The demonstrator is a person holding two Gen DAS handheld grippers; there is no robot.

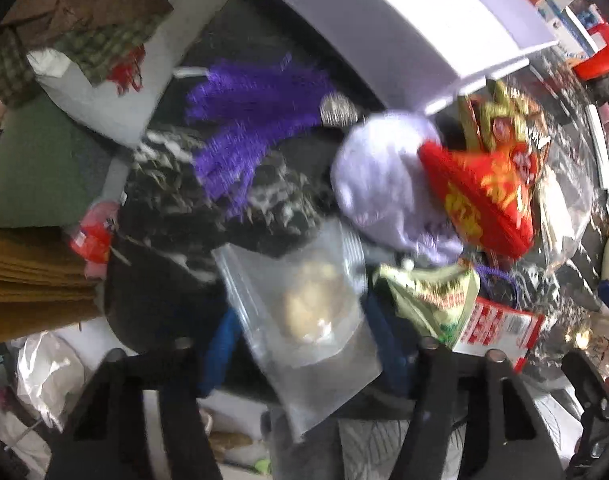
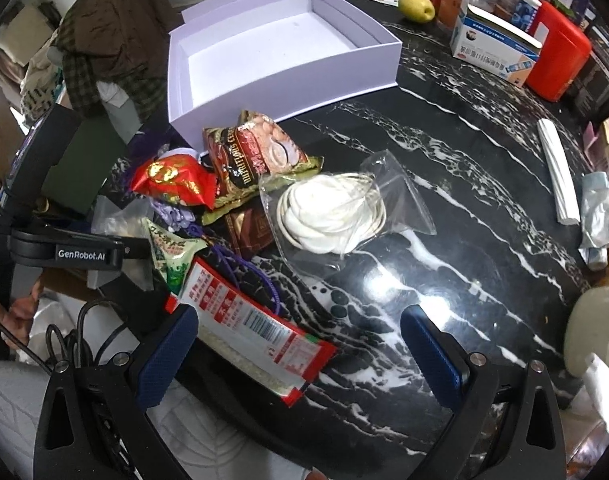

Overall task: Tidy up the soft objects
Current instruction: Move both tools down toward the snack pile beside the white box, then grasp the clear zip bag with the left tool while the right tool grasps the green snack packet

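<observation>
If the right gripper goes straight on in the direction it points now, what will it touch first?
Probably the bare black marble tabletop. The right gripper is open, and nothing lies between its fingers. The red and white packet lies beside its left finger, so that finger may brush it; depth is unclear.

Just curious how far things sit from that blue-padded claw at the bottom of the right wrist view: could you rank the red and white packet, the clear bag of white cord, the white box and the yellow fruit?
From the right gripper:
1. Red and white packet, by its left finger.
2. Clear bag of white cord, mid-table.
3. White box, behind the snack pile.
4. Yellow fruit, far edge.
</observation>
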